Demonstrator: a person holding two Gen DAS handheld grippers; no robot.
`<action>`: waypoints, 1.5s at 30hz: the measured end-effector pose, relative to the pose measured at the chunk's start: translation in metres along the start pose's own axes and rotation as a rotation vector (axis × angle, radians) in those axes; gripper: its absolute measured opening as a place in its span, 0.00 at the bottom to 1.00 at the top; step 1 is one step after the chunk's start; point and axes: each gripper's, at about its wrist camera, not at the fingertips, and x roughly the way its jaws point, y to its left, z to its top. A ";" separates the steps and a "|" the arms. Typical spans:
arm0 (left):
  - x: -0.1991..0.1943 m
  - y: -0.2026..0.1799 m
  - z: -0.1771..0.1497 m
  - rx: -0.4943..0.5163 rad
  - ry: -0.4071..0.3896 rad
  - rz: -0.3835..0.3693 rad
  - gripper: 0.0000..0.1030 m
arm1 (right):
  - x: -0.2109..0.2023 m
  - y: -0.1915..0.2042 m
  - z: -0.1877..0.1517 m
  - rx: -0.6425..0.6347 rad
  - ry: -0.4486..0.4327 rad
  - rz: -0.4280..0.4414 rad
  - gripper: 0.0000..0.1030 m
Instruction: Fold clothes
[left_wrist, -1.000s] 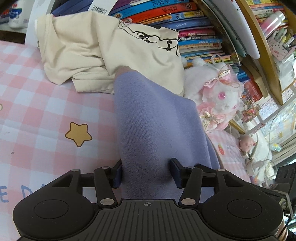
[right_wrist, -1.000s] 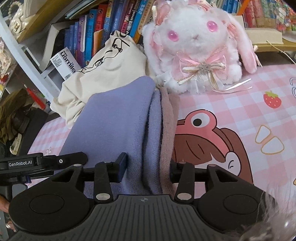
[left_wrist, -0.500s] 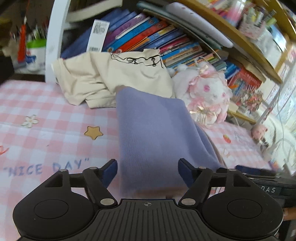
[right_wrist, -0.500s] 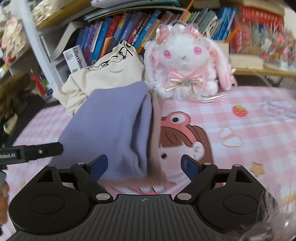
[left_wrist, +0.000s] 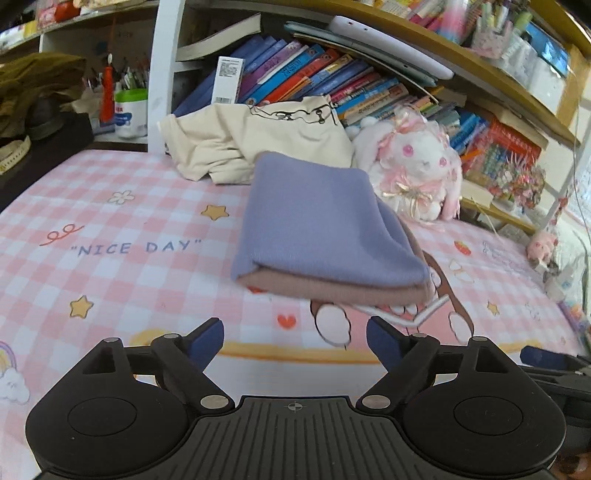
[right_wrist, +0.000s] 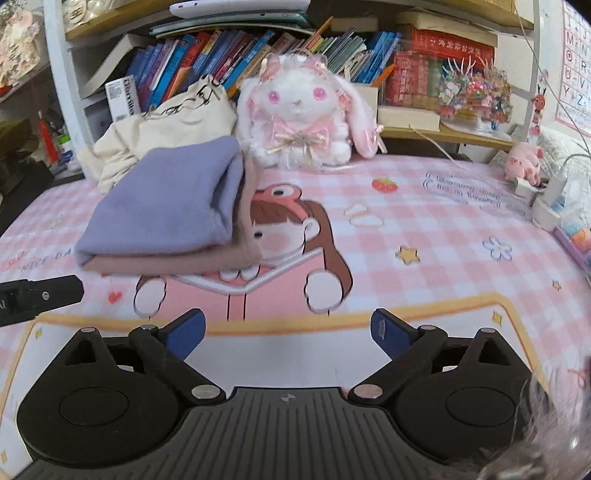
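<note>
Folded garment (left_wrist: 325, 229) lies on the pink checked bed sheet (left_wrist: 122, 280), lilac layer on top, dusty-pink layer showing along the near edge and the right side. Compact rectangle, edges roughly squared; near fold looks tidy. It sits partly over the printed cartoon girl on the sheet.

Behind it, touching or nearly touching its far edge: a crumpled cream garment (left_wrist: 258, 140) with a black line drawing, not folded. To the right of that, a white plush rabbit (left_wrist: 413, 166) with pink bows, just beside the folded piece's far corner. Bookshelf (left_wrist: 314, 77) packed with books runs behind everything.

Left gripper (left_wrist: 295, 341): jaws spread wide, nothing between them, only bare sheet; they have just been opening. It sits short of the folded piece's near edge, apart from it. Right gripper (right_wrist: 288, 334): the same — jaws wide apart, just been opening, empty, clear of the cloth, which lies up and to its left.

Judgement: this piece looks finished and released; the step in hand is letting go and backing off. Next likely job is the cream garment. That calls for reaching past or around the folded stack without dragging it, then pulling the cream one onto open sheet and spreading it flat before any fold.
</note>
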 end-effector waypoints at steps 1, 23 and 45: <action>-0.002 -0.002 -0.003 0.014 0.002 0.006 0.85 | -0.001 0.000 -0.001 -0.009 0.007 0.005 0.95; -0.010 -0.010 -0.004 0.062 -0.050 0.080 0.95 | -0.010 -0.001 -0.001 -0.050 -0.015 -0.030 1.00; -0.007 -0.009 0.000 0.064 -0.033 0.080 0.99 | -0.007 0.002 0.000 -0.061 -0.013 -0.043 1.00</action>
